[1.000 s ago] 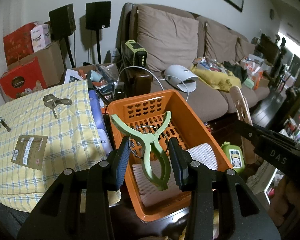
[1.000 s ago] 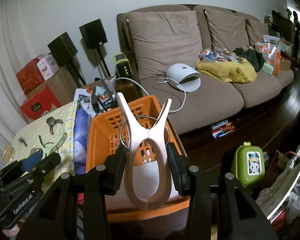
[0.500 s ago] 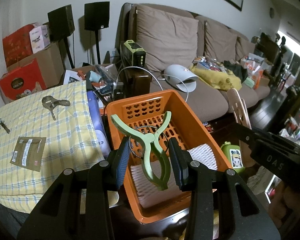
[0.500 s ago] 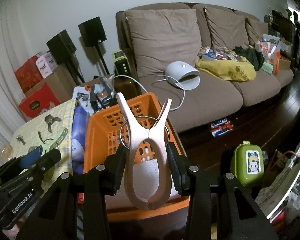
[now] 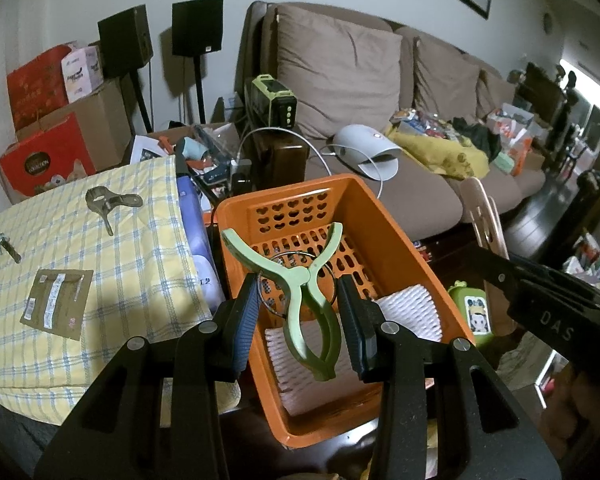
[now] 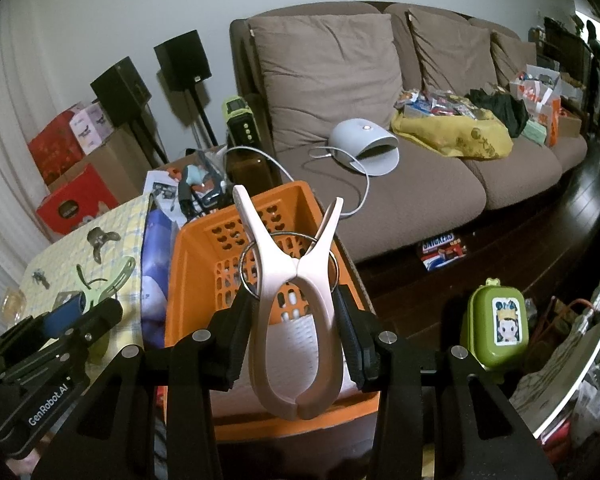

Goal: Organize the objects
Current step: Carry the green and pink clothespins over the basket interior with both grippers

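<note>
— Cluttered living room; how far along?
— Left tongs (image 5: 298, 316) hold a green peg (image 5: 300, 292), right tongs (image 6: 296, 330) a pink peg (image 6: 296, 308), both over the orange basket (image 5: 388, 240). Grey peg (image 5: 108, 202) remains on the table (image 5: 132, 280).

Brown sofa (image 6: 412, 184) holds a white dome-shaped device (image 6: 366, 148) (corded); two black speakers (image 5: 160, 32).

Green clothespin (image 5: 305, 304) and pink clothespin (image 6: 296, 312), handles up, over orange perforated basket (image 5: 384, 216).
</note>
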Demonstrator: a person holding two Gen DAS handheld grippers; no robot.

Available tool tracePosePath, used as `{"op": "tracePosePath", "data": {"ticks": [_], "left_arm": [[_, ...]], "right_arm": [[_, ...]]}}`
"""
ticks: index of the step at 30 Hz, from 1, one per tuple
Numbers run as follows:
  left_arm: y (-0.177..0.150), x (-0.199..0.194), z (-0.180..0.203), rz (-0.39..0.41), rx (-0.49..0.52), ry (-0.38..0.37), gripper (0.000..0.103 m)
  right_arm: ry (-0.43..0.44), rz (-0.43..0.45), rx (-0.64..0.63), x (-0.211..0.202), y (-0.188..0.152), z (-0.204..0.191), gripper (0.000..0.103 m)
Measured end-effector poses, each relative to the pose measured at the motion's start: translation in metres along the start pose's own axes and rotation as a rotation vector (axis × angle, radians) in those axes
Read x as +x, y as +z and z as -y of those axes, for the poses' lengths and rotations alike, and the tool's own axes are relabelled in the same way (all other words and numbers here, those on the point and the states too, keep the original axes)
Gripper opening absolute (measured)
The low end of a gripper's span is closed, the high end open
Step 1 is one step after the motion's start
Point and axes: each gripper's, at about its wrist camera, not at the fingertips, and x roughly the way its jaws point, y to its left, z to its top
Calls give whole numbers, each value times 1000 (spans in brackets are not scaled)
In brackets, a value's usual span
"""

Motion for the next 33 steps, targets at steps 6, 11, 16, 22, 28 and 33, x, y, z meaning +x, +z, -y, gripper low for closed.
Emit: {"op": "tracePosePath", "data": {"ticks": [6,11,16,22,28,33], "left_arm": [[4,-1,1,7,-4,1,36],[4,-2,2,7,-3,0,36],[3,-2,1,1,-10,-4,36],[5,-1,-2,3,-19,-5,36],[8,-2,-2,3,-22,-9,36],[12,2,-4,4,-26,-14,36]], "right_arm": [[-7,-3,2,3,-1,0,41],[-15,-4,0,4,-2,1,41],[-24,-6,-5,5,-3,2,41],[-24,-7,-6,5,-3,2,41],[-24,-7,-7,7,-3,2,41],[-28,-15,-7,9,-4,1,41]]}}
